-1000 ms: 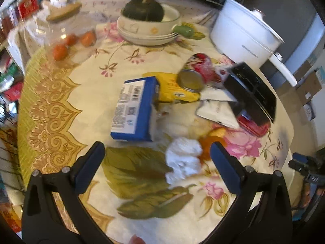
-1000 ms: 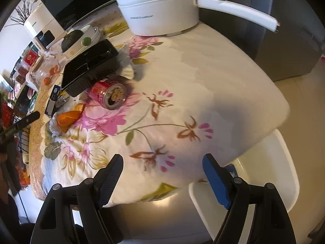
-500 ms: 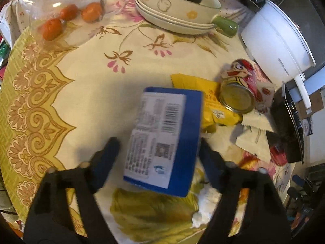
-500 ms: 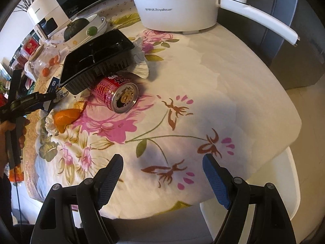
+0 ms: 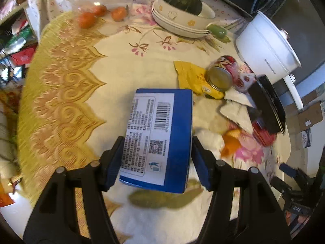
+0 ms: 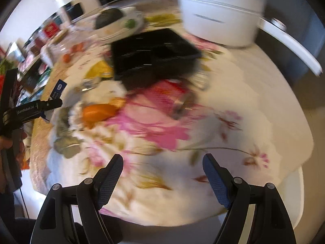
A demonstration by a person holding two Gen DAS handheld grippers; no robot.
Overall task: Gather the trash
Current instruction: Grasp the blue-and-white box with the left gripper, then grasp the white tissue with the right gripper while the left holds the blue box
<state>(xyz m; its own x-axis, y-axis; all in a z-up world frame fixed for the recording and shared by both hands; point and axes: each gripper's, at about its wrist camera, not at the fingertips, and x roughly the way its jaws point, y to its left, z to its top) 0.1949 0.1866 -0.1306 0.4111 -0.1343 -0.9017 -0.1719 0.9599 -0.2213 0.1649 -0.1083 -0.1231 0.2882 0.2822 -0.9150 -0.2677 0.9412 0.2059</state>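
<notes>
My left gripper (image 5: 156,160) is shut on a blue box (image 5: 160,134) with a white barcode label, held above the flowered tablecloth. Beyond it lie a yellow wrapper (image 5: 193,77), a red can (image 5: 223,71) on its side, white crumpled tissue (image 5: 209,140), orange peel (image 5: 231,142) and a black plastic tray (image 5: 266,101). My right gripper (image 6: 162,174) is open and empty over the table's near edge. In its blurred view the black tray (image 6: 154,59), a red can (image 6: 172,93), the orange peel (image 6: 97,111) and the left gripper (image 6: 30,109) with the blue box (image 6: 59,88) show.
A white electric pot (image 5: 268,46) stands at the back right. Stacked plates with a dark squash (image 5: 182,18) and a bag of oranges (image 5: 97,14) sit at the back. A white chair (image 6: 292,199) is beside the table's edge.
My left gripper came down around the blue box, closed on it and lifted it. My right gripper moved in over the table toward the black tray and can.
</notes>
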